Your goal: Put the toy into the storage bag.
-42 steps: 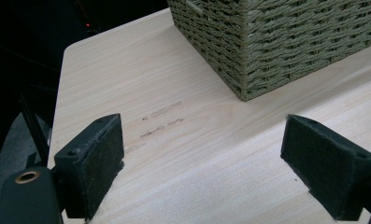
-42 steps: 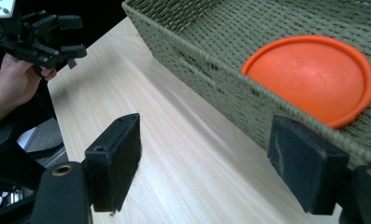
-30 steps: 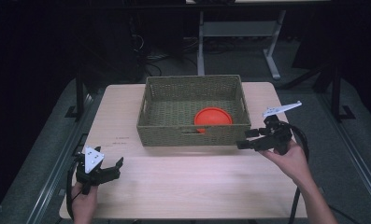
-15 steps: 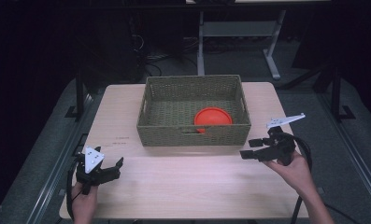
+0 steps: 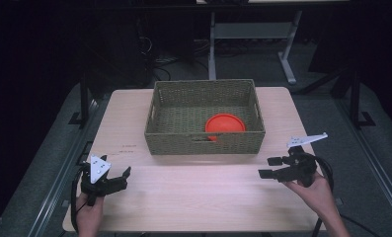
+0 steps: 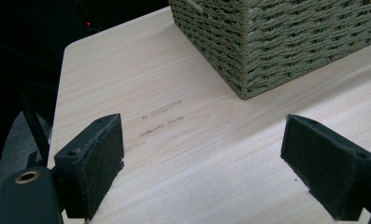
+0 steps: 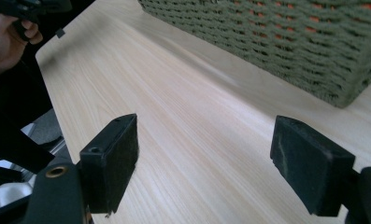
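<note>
Two grippers sit low in the high view, both with jaws spread wide and holding nothing. My left gripper [image 5: 118,178] hangs at the lower left of the frame, close to the counter's [image 5: 193,197] left edge and near its front corner. My right gripper [image 5: 270,167] is at the lower right, just inside the right edge, its jaws pointing toward the frame's centre. Between them lies a broad strip of bare pale wood, open for moving across the whole front half of the counter. The woven basket [image 5: 203,140] stands in the middle of the frame toward the far edge, well apart from both grippers, and the orange disc [image 5: 225,123] lies inside it, in the near right part. In the left gripper view the basket's corner [image 6: 248,70] fills the upper right, with faint marks on the wood [image 6: 162,116] ahead of the jaws. In the right gripper view, orange shows through the basket's weave [image 7: 314,28] at upper right. Beyond the counter I see dark floor and a grey stand [image 5: 213,44].
</note>
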`<state>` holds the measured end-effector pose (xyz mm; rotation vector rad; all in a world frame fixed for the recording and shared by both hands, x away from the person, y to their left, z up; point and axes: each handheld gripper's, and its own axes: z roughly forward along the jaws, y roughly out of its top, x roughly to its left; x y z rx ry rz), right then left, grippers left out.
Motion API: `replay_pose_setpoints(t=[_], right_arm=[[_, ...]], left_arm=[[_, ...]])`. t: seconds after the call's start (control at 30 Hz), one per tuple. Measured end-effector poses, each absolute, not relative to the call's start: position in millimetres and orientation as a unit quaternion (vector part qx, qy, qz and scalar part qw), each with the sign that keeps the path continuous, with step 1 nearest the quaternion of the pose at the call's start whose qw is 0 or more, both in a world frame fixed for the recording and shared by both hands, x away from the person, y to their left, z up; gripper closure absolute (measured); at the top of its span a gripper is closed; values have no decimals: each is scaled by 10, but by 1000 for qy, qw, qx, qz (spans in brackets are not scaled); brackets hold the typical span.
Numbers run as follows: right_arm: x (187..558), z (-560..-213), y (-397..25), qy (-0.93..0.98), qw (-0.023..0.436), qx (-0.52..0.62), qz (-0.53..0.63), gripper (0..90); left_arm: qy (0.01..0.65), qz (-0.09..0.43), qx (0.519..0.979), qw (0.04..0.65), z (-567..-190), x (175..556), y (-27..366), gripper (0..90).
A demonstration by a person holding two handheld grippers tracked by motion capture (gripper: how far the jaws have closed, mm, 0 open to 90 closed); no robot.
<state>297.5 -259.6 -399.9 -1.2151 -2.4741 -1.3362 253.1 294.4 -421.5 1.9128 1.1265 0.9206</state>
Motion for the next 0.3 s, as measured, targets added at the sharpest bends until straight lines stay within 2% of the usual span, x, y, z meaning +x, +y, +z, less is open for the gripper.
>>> replay_pose_setpoints(t=[0.13,0.3], right_arm=[[2904,-4092,-2634,-805,43,-401,-435,229],[2748,-4225,-2686,-797,12,-409,-444,234]], left_arm=[[437,358,744,358,-4214,2529,2941,129],[436,358,745,357,-4213,2539,2942,129]])
